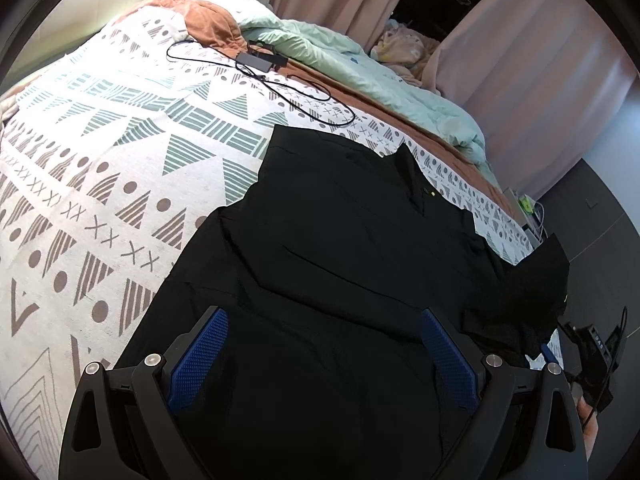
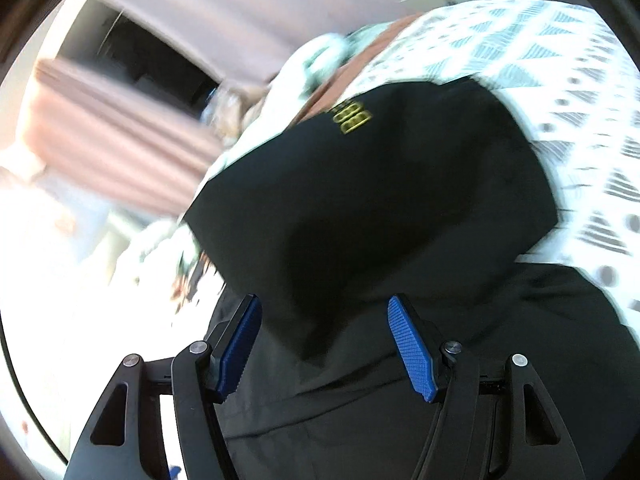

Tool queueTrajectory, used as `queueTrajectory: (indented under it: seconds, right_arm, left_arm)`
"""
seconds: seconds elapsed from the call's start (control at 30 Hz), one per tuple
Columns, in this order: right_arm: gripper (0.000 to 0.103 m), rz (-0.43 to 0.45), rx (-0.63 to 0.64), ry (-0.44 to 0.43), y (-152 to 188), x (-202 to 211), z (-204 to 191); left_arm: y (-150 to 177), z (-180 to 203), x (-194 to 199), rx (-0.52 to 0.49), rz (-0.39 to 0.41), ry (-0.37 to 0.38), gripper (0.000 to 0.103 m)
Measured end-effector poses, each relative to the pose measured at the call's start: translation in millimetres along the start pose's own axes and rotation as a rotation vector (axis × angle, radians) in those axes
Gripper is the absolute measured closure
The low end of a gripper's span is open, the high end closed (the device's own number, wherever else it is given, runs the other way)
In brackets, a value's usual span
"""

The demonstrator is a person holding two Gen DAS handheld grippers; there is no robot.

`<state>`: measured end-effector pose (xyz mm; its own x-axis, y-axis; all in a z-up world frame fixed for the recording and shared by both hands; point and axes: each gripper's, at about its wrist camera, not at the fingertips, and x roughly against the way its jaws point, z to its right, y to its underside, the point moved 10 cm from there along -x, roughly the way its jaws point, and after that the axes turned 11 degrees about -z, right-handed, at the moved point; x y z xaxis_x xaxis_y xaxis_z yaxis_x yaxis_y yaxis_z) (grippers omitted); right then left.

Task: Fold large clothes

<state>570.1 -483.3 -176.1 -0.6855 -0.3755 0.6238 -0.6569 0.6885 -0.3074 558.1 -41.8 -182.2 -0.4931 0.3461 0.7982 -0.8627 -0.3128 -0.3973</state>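
Black shirt [image 1: 340, 248] spread on bed [image 1: 100, 184], barely folded — sleeve [image 2: 360, 184] lifted toward two o'clock; left gripper [image 1: 324, 356], right gripper [image 2: 324, 344] agape, empty.

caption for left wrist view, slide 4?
Open left tongs over a black shirt spread on the patterned bedspread.

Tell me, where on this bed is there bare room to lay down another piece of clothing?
The widest free patch is the patterned bedspread, bordered by the black shirt on one side and the bed's edge on the other. Farther up it gets crowded: a charger and its looping cable, an orange cloth and a bunched mint quilt.
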Motion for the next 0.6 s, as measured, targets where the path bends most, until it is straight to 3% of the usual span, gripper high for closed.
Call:
queueTrajectory:
  seconds: [0.13,0.23,0.43,0.6]
  right_arm:
    - [0.037,0.044,-0.111,0.047,-13,15,50]
    - [0.037,0.055,-0.173,0.089,-7,14,67]
    - [0.037,0.064,-0.182,0.135,-10,16,85]
    - [0.037,0.042,-0.226,0.123,-40,-16,87]
  left_arm:
    - [0,-4,-1,0.003,-0.002,-0.009,0.006]
    - [-2,-7,-2,0.01,-0.003,-0.015,0.006]
    - [-3,-10,-8,0.014,-0.012,-0.024,0.006]
    - [-4,-10,-12,0.006,-0.019,-0.033,0.006]
